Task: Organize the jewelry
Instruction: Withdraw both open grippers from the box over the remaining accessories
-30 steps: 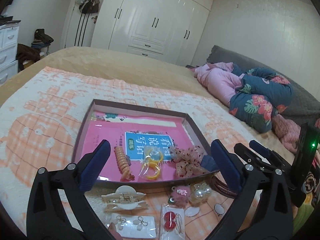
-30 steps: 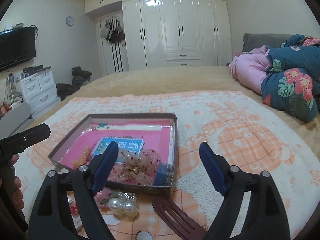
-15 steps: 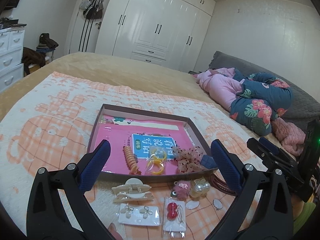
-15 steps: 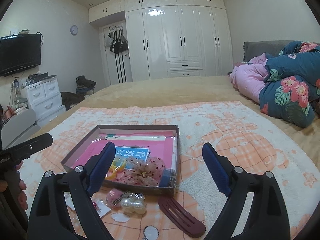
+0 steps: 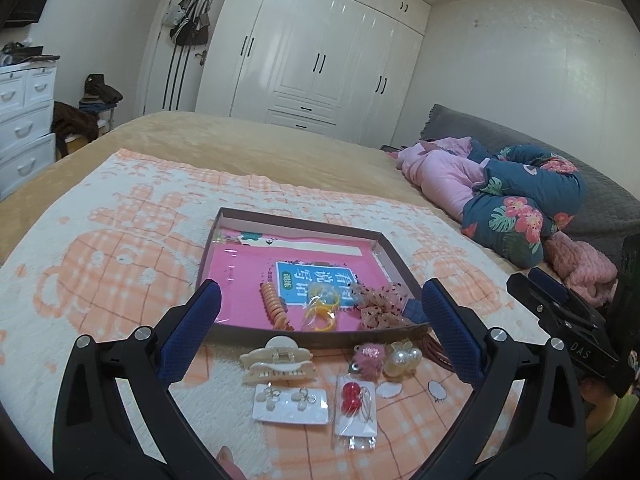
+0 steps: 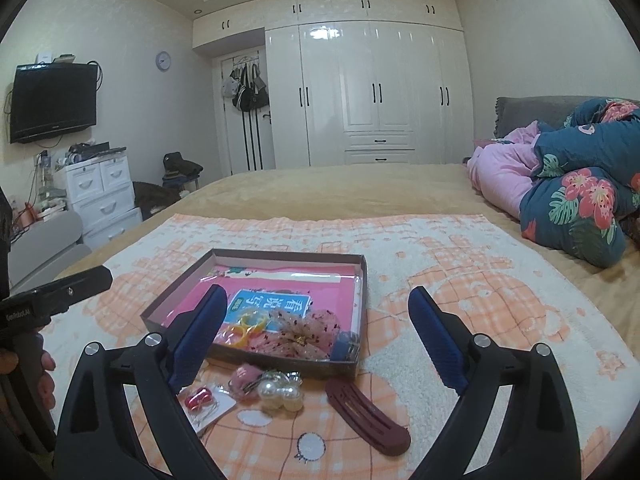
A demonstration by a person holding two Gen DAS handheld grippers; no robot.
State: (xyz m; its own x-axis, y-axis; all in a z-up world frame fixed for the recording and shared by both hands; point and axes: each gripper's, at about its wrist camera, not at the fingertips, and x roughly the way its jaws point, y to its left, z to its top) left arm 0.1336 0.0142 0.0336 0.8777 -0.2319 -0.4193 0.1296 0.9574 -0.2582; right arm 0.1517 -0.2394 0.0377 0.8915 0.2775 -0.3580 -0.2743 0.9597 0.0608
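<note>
Shallow cardboard tray [image 5: 400,258] at twelve o'clock on fuzzy blanket [image 5: 100,264], glossy pink booklet [image 5: 248,272] inside. At six o'clock: ivory claw clip [image 5: 276,362], pearl cluster [image 5: 402,358], maroon slotted barrette [image 6: 366,416]. Left gripper [image 5: 320,332] spread wide, empty; right gripper [image 6: 316,336] just widened, gripping nothing.

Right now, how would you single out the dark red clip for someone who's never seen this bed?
Find the shallow box on the orange-checked blanket. Just outside its near right corner lies the clip, flat on the blanket: long, slotted, maroon, unlike the pearl cluster beside it.

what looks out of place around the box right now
Several pieces lie loose on the blanket outside the box: cream claw clip, earring card, pearl cluster, maroon barrette.
</note>
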